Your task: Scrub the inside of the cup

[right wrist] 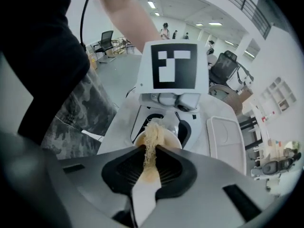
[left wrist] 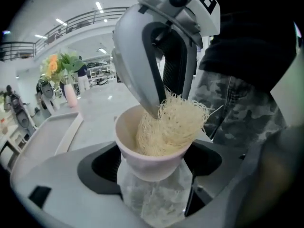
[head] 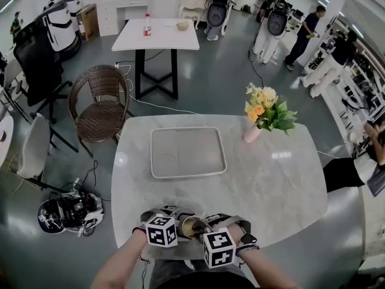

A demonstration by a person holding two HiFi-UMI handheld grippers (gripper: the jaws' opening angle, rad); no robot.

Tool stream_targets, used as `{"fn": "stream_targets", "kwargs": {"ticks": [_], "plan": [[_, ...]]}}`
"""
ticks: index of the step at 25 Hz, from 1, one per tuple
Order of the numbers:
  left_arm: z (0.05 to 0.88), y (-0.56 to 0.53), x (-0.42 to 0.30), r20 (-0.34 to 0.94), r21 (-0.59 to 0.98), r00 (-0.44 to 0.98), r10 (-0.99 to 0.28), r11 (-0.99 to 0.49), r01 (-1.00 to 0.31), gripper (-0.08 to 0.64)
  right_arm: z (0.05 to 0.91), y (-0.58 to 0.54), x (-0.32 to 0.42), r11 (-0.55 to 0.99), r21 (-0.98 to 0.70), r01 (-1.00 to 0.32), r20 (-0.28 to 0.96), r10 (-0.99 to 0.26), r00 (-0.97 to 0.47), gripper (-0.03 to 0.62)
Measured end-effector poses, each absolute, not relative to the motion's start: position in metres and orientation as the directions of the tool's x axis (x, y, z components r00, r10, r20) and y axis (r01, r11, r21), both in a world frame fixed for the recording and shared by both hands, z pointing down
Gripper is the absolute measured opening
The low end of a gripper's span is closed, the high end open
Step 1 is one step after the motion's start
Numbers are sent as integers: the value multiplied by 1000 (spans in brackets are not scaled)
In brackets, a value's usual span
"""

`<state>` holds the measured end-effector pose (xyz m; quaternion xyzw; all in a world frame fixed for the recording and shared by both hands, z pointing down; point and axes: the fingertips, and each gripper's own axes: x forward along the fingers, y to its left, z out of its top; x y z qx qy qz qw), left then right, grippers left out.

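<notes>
Left tool (left wrist: 154,174): jaws clamped on the sides of the white cup (left wrist: 147,158), which is held low centre in the head view, over the near edge of the table (head: 271,179).

Right tool (right wrist: 148,163): jaws pinched shut on a pale fibrous scrubber (left wrist: 173,122). Its bulk sits inside the cup mouth.

Writing: none legible. The marker cube (right wrist: 174,65) shows only black-and-white squares. The bottle (head: 147,24) on the far table (head: 165,38), upper left, has a red label that is unreadable.

Cup's lower part is hazy, possibly translucent, and its base is cut off. The tray (head: 187,152) lies mid-frame.
</notes>
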<state>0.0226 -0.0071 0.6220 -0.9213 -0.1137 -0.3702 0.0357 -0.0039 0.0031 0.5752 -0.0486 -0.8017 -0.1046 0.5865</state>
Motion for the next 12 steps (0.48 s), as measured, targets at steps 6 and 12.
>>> {"fn": "stream_targets", "kwargs": {"ticks": [6,12], "plan": [[615,-21,16,611,-11,783,-117,-990,-140,409,565,-12,-9,992,124,-28,923,-126,-363,64],[615,-35,9,623,-57,636,-455,-838,-543,410,556,-26,-15,897,-153,-415,913,-33,-407,63]]}}
